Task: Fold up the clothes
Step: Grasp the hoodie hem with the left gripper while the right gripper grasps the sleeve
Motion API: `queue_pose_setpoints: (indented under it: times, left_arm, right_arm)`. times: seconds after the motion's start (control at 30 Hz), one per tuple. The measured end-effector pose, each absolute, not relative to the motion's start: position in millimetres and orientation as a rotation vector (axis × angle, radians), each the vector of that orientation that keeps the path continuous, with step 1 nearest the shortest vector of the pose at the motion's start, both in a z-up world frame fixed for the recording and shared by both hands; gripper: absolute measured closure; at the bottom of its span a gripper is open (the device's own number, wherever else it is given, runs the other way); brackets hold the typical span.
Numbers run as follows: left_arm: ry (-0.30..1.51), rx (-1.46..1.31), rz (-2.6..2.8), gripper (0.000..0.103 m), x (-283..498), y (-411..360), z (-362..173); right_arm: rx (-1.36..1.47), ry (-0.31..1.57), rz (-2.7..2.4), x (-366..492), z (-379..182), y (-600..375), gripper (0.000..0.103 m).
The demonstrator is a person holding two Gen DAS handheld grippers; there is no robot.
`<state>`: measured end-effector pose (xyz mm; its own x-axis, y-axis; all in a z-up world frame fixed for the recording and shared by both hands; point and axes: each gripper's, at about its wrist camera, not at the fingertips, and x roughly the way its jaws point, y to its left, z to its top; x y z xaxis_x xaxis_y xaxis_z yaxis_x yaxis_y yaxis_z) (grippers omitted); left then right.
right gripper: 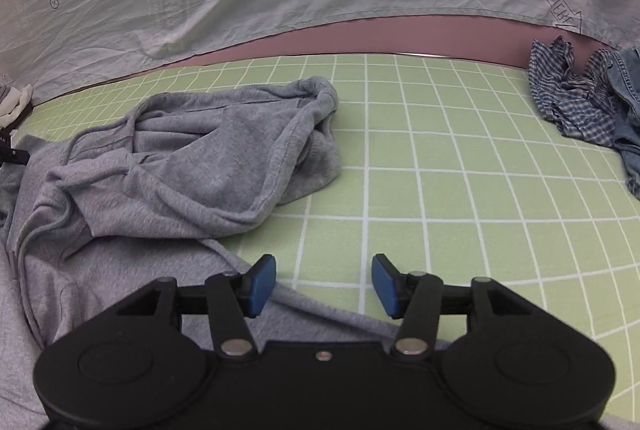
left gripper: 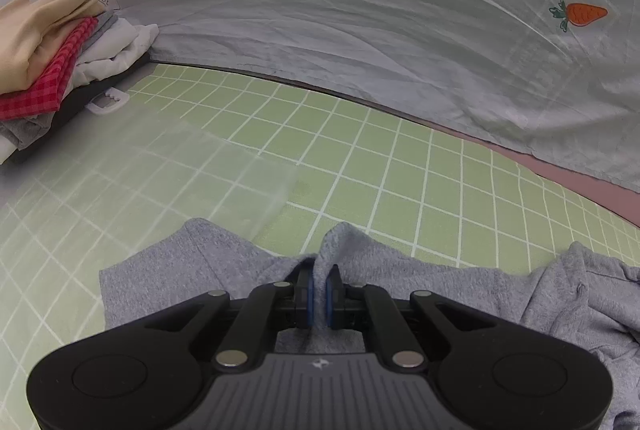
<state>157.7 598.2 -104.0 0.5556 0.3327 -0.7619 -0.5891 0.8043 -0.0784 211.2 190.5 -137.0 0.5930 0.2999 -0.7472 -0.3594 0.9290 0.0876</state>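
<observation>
On the green checked surface [right gripper: 440, 157] lies a grey sweatshirt [right gripper: 192, 157], bunched and only partly spread. Its near edge is pinched in the left gripper [left gripper: 319, 294], whose pads are clamped on a raised ridge of fabric, probably to pull that side flat. The right gripper [right gripper: 324, 286] stands apart with nothing between its pads, just beside the sweatshirt's hem. Left of the sweatshirt sits a stack of folded clothes [left gripper: 60, 57]; well to its right, a crumpled checked shirt [right gripper: 568, 101] and denim [right gripper: 628, 109] wait, out of the way.
</observation>
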Motion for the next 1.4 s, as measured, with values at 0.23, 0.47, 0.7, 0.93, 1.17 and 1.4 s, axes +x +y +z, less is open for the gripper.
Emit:
queue_pose_setpoints:
  times: [0.23,0.47,0.7,0.93,1.17,1.4]
  left_arm:
    - [0.822,-0.35,0.551,0.096,139.7,592.2,-105.9]
    - [0.823,-0.365,0.55,0.096,129.4,590.4,-106.6]
    - [0.831,-0.363,0.555,0.096,126.7,588.3,-109.6]
    - [0.834,-0.356,0.589,0.096,127.1,588.7,-113.3]
    - [0.846,-0.332,0.636,0.096,128.8,595.6,-117.8]
    - [0.853,-0.325,0.631,0.095,131.0,591.2,-126.5]
  right_arm:
    - [-0.022,0.864,0.387,201.0,-135.4,188.2,0.046]
    - [-0.04,0.86,0.385,195.6,-137.9,192.2,0.044]
    - [-0.169,0.841,0.447,187.3,-139.4,206.3,0.055]
    - [-0.304,0.819,0.526,191.5,-136.0,222.2,0.099]
    - [-0.328,0.76,0.303,214.6,-140.8,214.0,0.101]
    - [-0.277,0.742,-0.068,259.3,-147.4,169.1,0.1]
